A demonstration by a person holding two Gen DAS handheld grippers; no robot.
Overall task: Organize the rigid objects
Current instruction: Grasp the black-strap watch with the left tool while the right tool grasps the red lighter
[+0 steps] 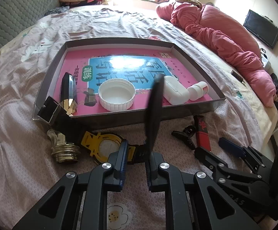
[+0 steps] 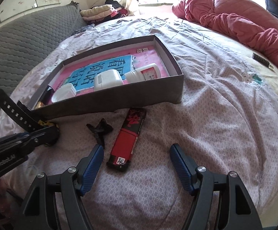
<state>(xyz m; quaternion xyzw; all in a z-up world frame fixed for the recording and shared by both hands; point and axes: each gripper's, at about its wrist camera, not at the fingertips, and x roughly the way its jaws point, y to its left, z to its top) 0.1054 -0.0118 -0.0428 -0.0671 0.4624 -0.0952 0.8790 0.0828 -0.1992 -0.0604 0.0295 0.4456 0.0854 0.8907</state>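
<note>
A shallow grey box on the bed holds a pink book, a white lid, a white charger, a white bottle and a black-gold piece. My left gripper is shut on a yellow-black watch, gripping it by the body, its strap sticking up. My right gripper is open, just in front of a red-black lighter. A black hair clip lies left of the lighter.
A brass bottle top and a black square tube lie by the box's near left corner. A pink quilt is heaped at the far right. A small dark box lies at the right. A grey headboard stands left.
</note>
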